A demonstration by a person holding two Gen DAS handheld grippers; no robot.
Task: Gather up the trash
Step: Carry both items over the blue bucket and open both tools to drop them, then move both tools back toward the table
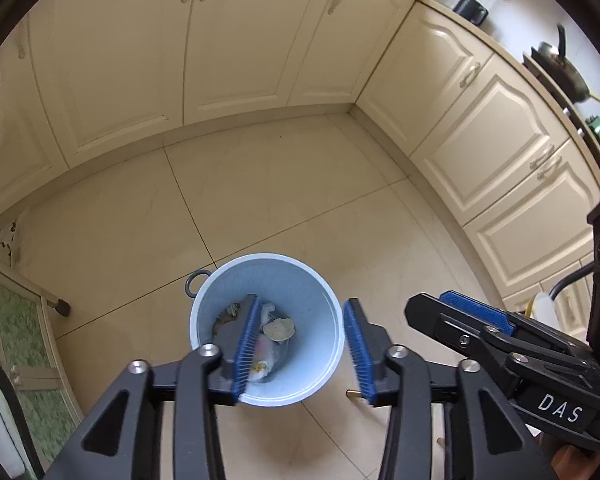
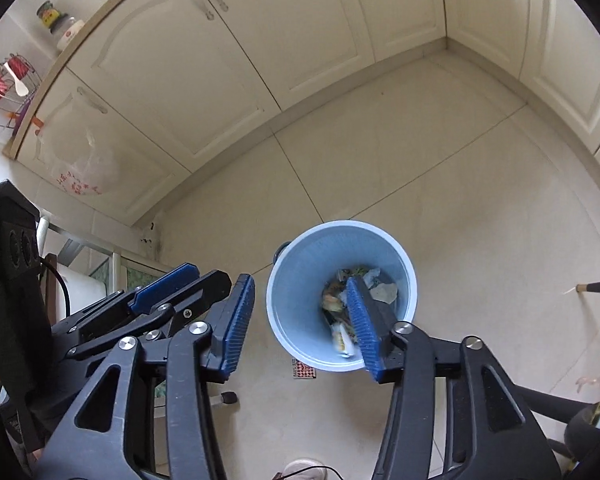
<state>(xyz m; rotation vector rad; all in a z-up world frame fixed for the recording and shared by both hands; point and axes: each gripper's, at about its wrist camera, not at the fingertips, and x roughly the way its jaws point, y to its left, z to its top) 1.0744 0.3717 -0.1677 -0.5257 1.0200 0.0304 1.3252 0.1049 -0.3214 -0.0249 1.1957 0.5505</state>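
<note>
- Both grippers hang up high over the floor and look down. Left gripper (image 1: 302, 354) has its blue pads spread wide with nothing between them. Right gripper (image 2: 300, 328) is spread wide too, and it holds nothing.
- Under them stands a light blue trash bin (image 1: 324, 300) on the tiled floor (image 1: 260, 200), out in the open, away from the cream cupboards (image 1: 236, 40).
- Some trash (image 2: 342, 322) already lies at the bottom of the bin: crumpled paper, wrappers and food bits. I think a good part of the job is done.
- A few small things lie on the floor just beside the bin. One is a little red patterned scrap (image 2: 303, 369) near the rim. Another is a small brown bit (image 1: 352, 393) on the other side. I cannot tell what they are. They may be what is left to pick up.
- The bin stands straight up. Its long way goes up and down, and its open mouth points up at the grippers. It is wide at the top and narrow at the bottom.
- A dark ring (image 1: 196, 283) sticks out from the bin's rim on the far left side.
- The floor farther off looks bare.
</note>
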